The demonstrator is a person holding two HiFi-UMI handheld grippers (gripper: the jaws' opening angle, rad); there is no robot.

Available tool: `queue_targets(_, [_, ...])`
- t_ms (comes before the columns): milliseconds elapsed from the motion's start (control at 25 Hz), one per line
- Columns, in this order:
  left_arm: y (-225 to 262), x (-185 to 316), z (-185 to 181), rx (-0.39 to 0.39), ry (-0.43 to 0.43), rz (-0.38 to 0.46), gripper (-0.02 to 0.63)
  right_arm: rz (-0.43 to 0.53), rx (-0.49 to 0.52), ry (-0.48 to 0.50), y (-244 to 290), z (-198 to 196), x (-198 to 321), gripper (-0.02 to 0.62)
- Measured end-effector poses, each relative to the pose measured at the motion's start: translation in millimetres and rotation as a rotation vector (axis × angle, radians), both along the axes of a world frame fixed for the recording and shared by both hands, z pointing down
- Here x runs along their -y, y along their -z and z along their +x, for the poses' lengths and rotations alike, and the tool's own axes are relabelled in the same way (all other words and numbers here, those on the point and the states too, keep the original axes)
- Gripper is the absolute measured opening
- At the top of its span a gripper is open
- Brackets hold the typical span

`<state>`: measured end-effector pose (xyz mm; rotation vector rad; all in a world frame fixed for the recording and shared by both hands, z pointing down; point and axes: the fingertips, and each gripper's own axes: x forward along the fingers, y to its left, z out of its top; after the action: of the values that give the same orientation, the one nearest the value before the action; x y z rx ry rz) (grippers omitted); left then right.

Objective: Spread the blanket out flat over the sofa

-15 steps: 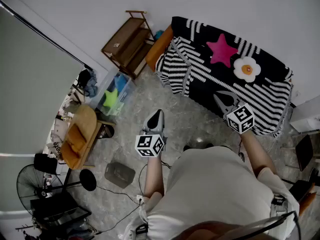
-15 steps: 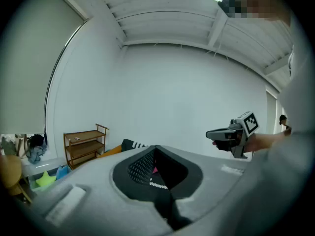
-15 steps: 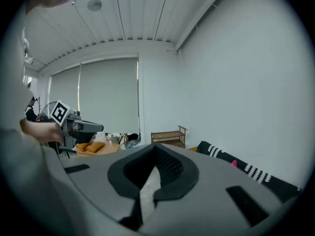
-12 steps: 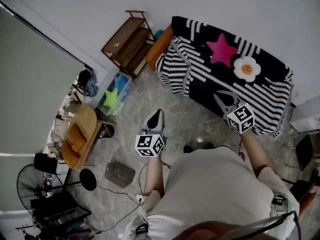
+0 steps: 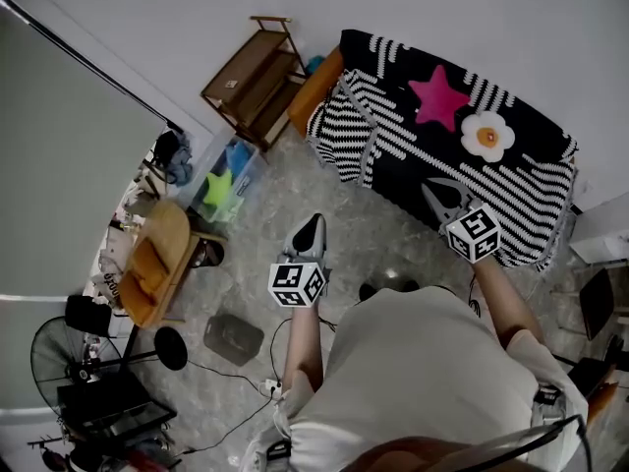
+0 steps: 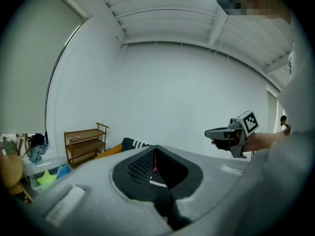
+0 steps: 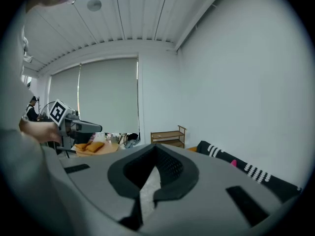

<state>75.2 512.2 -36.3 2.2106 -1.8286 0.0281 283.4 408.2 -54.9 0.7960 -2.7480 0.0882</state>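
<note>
The marbled floor (image 5: pixel 295 190) is taken up at the far right by the sofa (image 5: pixel 316 91), whose orange left end is left bare; the rest is covered by the black-and-white striped blanket (image 5: pixel 462 180), which is draped down over the front. Just left of the sofa a wooden shelf (image 5: pixel 254 82) is set on the floor, then a clear bin (image 5: pixel 224 180). Nearer, at the left, a round wooden worktop (image 5: pixel 157 259) is loaded with orange items (image 5: pixel 138 275). A grey box (image 5: pixel 234 339) and a fan (image 5: pixel 54 357) are placed nearest.
</note>
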Motion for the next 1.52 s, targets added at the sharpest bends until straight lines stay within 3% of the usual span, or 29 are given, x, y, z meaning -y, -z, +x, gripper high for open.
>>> queue_targets(440, [-3.7,-1.8,-4.0,-0.026,0.004,-0.011,0.029,-0.017,-0.011,0.000,-5.6,-1.1,-6.9,-0.003])
queue_targets(520, [-5.5,-3.0,-4.4,-0.023,0.001,-0.017,0.090,-0.026,-0.013,-0.002,-8.2,-0.8,-8.6,-0.003])
queue_targets(1000, [-12.8,1.2,-11.4,-0.056,-0.029,-0.029,0.184,-0.049,-0.041,-0.021,-19.6,-6.0,-11.8,-0.003])
queue_targets(1520, [-22.4,3.4,-35.2,-0.065,-0.073,-0.038,0.186,-0.047,-0.053,-0.081,-21.6,-22.2,-13.8,-0.002])
